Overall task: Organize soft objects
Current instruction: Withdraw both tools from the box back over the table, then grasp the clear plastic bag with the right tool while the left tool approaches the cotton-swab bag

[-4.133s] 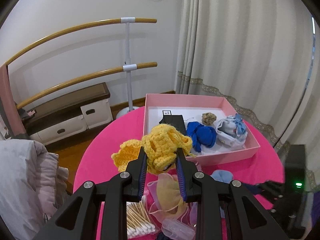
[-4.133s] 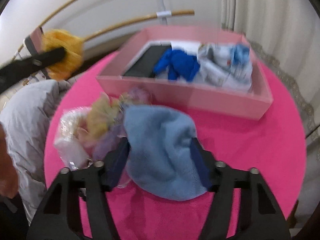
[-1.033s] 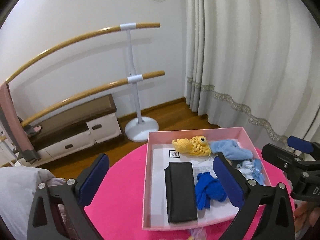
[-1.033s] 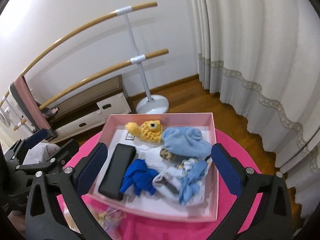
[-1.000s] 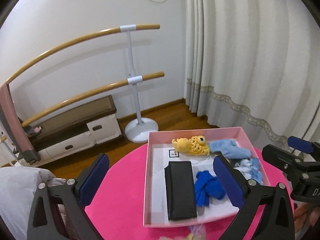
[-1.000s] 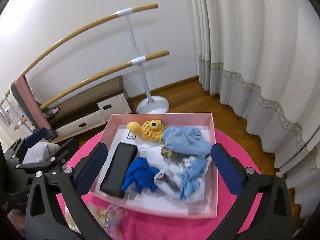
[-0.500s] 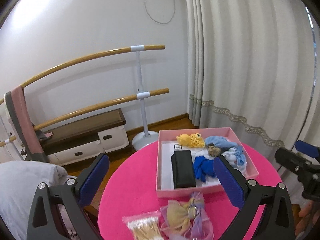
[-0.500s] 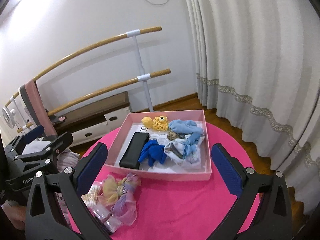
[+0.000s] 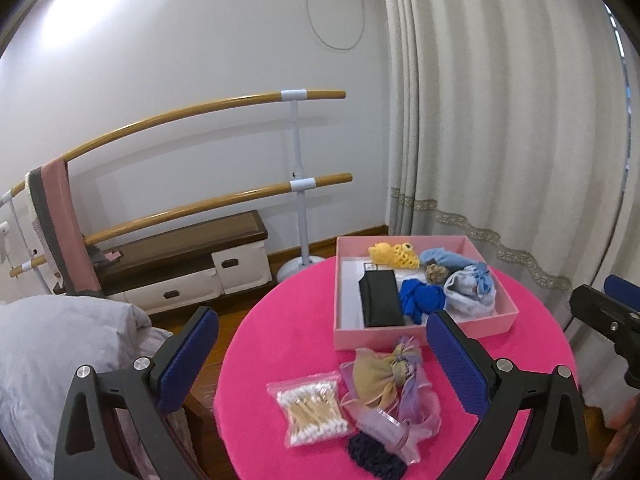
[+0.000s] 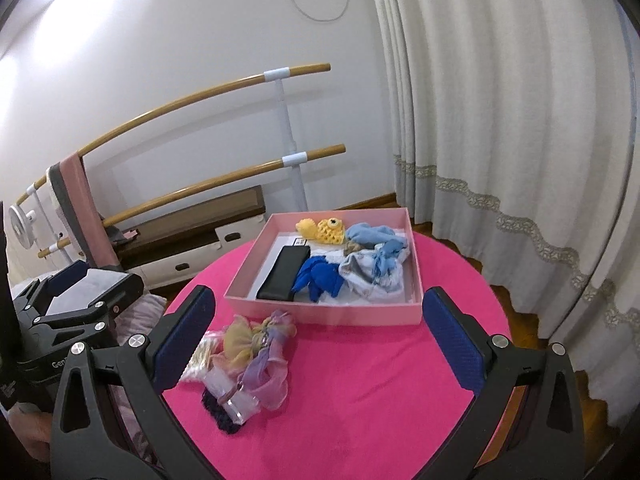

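1. Nearest, both tongs are spread wide with nothing between them: the left gripper (image 9: pixel 322 356) and the right gripper (image 10: pixel 320 344) hang above a round pink table (image 10: pixel 360 400).
2. Just beyond, loose on the table, lies a gauzy yellow-and-lilac fabric bundle (image 10: pixel 260 344), touching a bag of cotton swabs (image 9: pixel 314 408) and a dark knitted piece (image 9: pixel 372 452). The gauze looks very light, limp and a little slippery; pinching its knotted middle seems the surest hold.
3. Farther, the pink box (image 10: pixel 416 272) holds the sorted soft things: a yellow crochet toy (image 10: pixel 324 231), a light blue cloth (image 10: pixel 370 236), a royal blue cloth (image 10: pixel 318 274), a pale printed cloth (image 10: pixel 370 276), plus a stiff black case (image 10: pixel 284 268).
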